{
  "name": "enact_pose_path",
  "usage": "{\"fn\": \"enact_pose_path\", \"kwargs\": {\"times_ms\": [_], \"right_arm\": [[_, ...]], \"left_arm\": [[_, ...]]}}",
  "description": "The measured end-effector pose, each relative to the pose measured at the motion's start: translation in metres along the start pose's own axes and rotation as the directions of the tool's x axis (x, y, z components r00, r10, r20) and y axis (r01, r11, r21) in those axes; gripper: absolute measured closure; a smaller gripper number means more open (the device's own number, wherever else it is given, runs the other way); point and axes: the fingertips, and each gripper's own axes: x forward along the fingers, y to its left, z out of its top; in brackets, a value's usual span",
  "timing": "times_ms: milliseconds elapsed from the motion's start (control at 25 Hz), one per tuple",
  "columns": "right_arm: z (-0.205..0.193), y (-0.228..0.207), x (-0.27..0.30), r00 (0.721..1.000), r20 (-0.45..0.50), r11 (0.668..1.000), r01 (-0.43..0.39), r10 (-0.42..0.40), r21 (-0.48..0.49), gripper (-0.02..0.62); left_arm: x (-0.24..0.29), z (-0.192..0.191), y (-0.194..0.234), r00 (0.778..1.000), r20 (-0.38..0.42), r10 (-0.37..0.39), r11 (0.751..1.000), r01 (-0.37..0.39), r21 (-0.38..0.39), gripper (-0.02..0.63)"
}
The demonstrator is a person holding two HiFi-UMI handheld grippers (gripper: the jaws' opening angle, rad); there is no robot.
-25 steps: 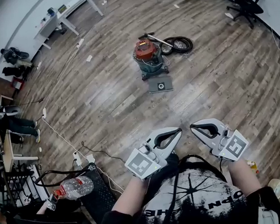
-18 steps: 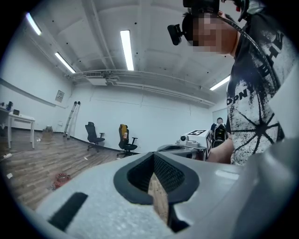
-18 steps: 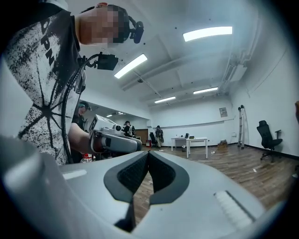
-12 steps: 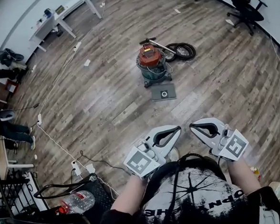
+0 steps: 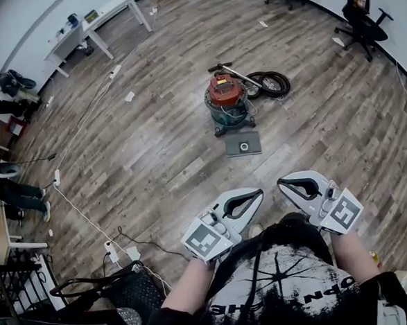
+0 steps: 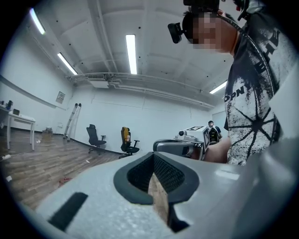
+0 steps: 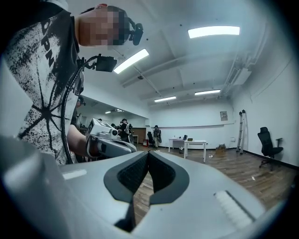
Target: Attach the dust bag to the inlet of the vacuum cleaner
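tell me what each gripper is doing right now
left gripper: closed, holding nothing
right gripper: closed, holding nothing

Colour reference
Vacuum cleaner [image 5: 227,102]: orange lid, teal drum. Dust bag [image 5: 243,144]: grey. Floor [image 5: 154,148]: grey-brown wood grain.

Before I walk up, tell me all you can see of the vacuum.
The vacuum stands upright on the wood floor, out in the open room. It has an orange-red top on a dark teal drum; the low base is too small to make out. A coiled black hose lies beside it, whether attached I cannot tell. A flat grey dust bag with a round hole lies on the floor just in front.
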Motion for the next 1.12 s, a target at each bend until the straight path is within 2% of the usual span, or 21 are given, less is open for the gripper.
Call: {"fn": "enact_pose_path", "kwargs": {"times_ms": [120,360,600,760,1000,1120], "right_arm": [[-0.016,-0.013,-0.001,0.998,-0.058,0.999,0.007,-0.005,0.035,0.588],[-0.017,-0.063,0.012,1.000,-0.018,0.999,-0.004,0.004,0.048,0.588],[-0.020,-0.130,0.032,0.993,-0.037,0.992,-0.111,0.113,0.065,0.588],[-0.006,-0.183,0.045,0.987,0.013,0.986,-0.163,0.163,0.033,0.588],[0.001,-0.247,0.053,0.974,0.014,0.973,-0.227,0.227,0.050,0.588],[-0.013,-0.268,0.046,0.966,-0.032,0.964,-0.255,0.258,0.074,0.588]], "left_arm": [[0.010,-0.005,0.012,1.000,-0.014,-0.014,1.000,0.014,-0.005,0.607],[0.044,-0.008,0.049,1.000,-0.017,-0.001,1.000,0.000,-0.030,0.607],[0.089,-0.006,0.108,0.996,-0.042,0.078,0.996,-0.079,-0.028,0.607],[0.128,0.003,0.143,0.992,-0.034,0.124,0.992,-0.124,-0.018,0.607],[0.176,0.004,0.183,0.982,-0.066,0.175,0.984,-0.177,-0.023,0.607],[0.195,0.001,0.196,0.978,-0.081,0.193,0.980,-0.196,-0.043,0.607]]}}
